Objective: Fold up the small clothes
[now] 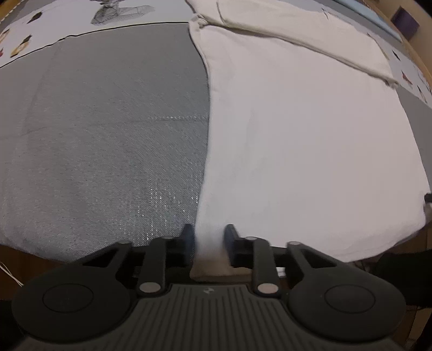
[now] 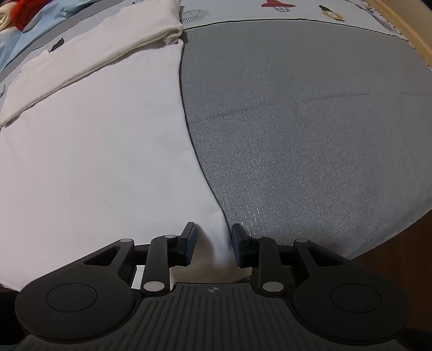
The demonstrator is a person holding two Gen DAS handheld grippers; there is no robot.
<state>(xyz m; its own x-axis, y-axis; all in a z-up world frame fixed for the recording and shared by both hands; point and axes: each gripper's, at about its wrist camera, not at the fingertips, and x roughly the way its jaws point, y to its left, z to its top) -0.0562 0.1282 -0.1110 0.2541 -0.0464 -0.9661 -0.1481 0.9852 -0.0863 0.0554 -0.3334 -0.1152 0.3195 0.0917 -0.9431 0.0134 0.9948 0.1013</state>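
A white garment point(image 1: 310, 129) lies flat on a grey cloth-covered surface point(image 1: 102, 140), with a folded band across its far end. My left gripper point(image 1: 208, 237) is at the garment's near left corner, its jaws closed onto the fabric edge between them. In the right wrist view the same garment point(image 2: 94, 151) fills the left half. My right gripper point(image 2: 213, 240) is at the near right corner, its jaws closed on the white fabric hanging between them.
The grey cloth point(image 2: 310, 129) lies over a printed sheet point(image 2: 270, 10) with small cartoon figures. A red item point(image 2: 27, 10) and light blue fabric lie at the far left. A wooden edge point(image 2: 405, 24) runs along the far right.
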